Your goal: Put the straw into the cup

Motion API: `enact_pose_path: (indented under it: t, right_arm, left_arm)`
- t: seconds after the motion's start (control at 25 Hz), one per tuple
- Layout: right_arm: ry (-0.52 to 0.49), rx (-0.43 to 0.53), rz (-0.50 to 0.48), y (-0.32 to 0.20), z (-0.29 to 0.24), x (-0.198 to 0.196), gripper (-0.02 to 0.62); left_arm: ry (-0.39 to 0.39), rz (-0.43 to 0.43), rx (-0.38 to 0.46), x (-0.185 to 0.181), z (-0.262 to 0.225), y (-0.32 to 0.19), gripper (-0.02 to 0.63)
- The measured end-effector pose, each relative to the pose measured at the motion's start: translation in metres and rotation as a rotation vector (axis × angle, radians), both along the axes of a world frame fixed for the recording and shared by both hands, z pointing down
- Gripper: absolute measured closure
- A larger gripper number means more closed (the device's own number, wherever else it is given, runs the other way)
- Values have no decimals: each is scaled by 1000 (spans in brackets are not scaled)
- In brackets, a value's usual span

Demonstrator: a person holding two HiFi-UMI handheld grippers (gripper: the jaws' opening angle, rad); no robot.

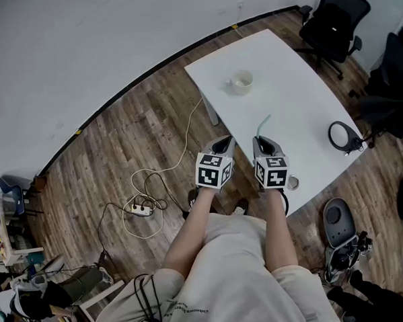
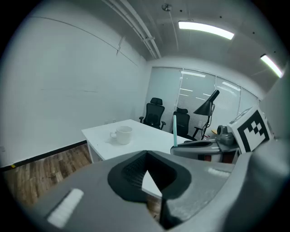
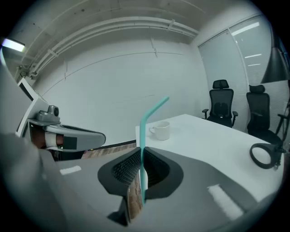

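A white cup [image 1: 241, 81] stands on the far part of the white table [image 1: 300, 111]. My right gripper [image 1: 261, 142] hovers over the table's near edge, shut on a teal bendy straw [image 1: 262, 125] that rises upright from its jaws with its bent top leaning toward the cup. In the right gripper view the straw [image 3: 143, 149] runs up between the closed pads of the right gripper [image 3: 141, 153], and the cup [image 3: 159, 130] lies ahead. Just left of it, my left gripper [image 1: 225, 143] is shut with nothing in it. The left gripper view shows the left gripper [image 2: 146, 156], the cup [image 2: 121, 134] and the straw [image 2: 175, 131].
A black ring-shaped object [image 1: 344, 137] lies on the table's right side, and a small round metal thing [image 1: 292, 182] sits at its near edge. Black office chairs [image 1: 332, 22] stand beyond the table. A power strip with cables [image 1: 142, 208] lies on the wooden floor at left.
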State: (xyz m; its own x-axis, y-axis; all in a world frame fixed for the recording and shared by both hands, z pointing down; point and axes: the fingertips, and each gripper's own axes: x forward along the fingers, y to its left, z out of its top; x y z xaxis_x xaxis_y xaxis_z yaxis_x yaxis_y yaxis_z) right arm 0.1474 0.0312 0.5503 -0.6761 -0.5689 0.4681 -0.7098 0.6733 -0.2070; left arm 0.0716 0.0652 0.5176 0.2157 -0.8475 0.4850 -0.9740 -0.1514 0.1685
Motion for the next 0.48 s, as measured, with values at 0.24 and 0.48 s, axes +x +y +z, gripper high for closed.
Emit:
enact_pose_path:
  t: [0.24,0.48]
  right_arm:
    - [-8,-18,14,1,1,-2,552]
    - [-18,-42,9,6,8,-8,552]
  left_arm:
    - [-3,42,-24,2,2,7,606]
    - [-9,97,-72,9,16,22,606]
